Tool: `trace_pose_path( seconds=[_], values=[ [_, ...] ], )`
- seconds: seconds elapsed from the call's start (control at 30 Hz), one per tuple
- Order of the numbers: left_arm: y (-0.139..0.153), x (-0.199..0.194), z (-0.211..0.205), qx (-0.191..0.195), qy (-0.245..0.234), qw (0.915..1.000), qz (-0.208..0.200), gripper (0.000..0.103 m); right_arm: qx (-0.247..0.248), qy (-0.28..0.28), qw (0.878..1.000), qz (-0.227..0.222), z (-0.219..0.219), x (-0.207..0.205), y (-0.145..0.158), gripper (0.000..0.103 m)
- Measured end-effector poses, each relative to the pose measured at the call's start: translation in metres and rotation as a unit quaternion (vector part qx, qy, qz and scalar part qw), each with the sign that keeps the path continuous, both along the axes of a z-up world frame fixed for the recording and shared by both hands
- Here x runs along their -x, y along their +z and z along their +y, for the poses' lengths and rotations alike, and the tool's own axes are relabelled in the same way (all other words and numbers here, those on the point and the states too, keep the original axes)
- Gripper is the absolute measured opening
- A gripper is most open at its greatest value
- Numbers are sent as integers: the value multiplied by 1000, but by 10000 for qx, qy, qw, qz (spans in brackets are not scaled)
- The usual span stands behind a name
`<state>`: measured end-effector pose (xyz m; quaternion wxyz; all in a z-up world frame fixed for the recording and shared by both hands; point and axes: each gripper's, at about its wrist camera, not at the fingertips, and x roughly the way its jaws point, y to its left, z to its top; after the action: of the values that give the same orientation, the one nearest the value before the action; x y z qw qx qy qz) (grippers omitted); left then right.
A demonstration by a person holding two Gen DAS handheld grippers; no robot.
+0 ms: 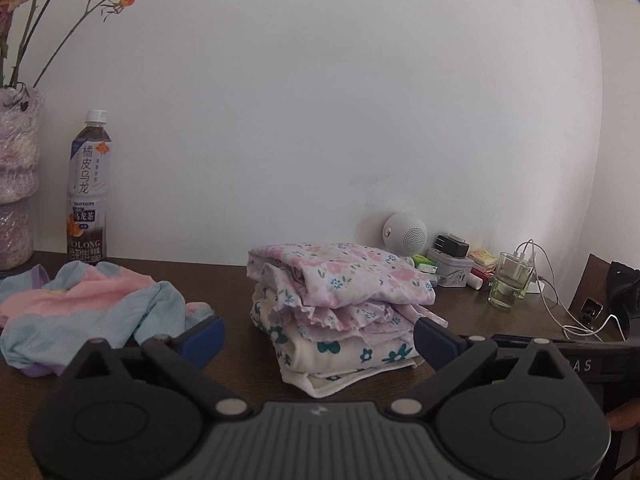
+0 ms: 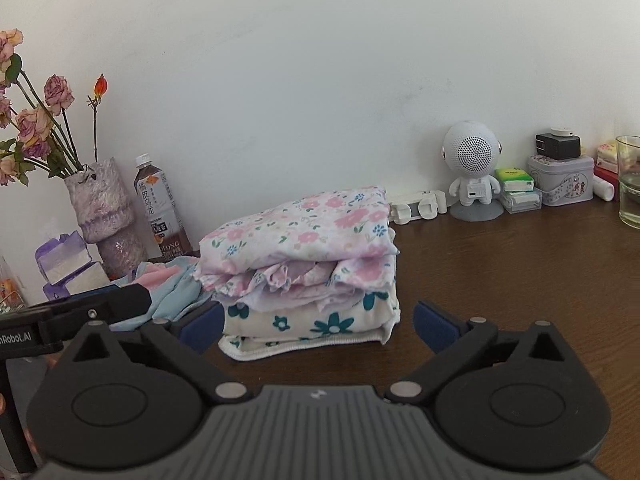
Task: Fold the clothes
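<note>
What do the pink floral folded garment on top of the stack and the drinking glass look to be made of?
Pink floral folded garment: thin woven cotton by the look, matt, with soft creases and a frilled hem. Drinking glass: clear glass or perhaps plastic, glossy and see-through.

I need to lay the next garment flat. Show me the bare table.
Bare wooden table lies right of the folded stack, between it and the glass. Another strip runs along the stack's near edge. Crowded: the back wall by the astronaut speaker and tin, and left, where the unfolded pink-and-blue garment lies.
</note>
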<state>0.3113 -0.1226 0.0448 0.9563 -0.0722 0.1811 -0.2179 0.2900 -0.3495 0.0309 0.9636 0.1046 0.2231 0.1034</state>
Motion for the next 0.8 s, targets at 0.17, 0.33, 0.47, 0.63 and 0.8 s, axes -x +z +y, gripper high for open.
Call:
trace_pose_path(
  seconds=[0.17,0.33,0.47,0.63,0.8],
  values=[
    [-1,25,2,-16,-23,9998,188,102,192,-206,9996,88,6,32,-4,103],
    [-5,54,-1,-176,-103,9992,341,102,390,-359,9985,145,10,65,-5,103],
    [-6,88,-6,-313,-198,9985,391,102,590,-405,9973,171,16,97,-4,103],
    [-6,141,-12,-485,-447,9971,385,102,597,-427,9972,159,19,146,-1,103],
    [-7,196,-18,-681,-535,9954,414,102,595,-409,9973,149,18,198,0,103]
  ],
)
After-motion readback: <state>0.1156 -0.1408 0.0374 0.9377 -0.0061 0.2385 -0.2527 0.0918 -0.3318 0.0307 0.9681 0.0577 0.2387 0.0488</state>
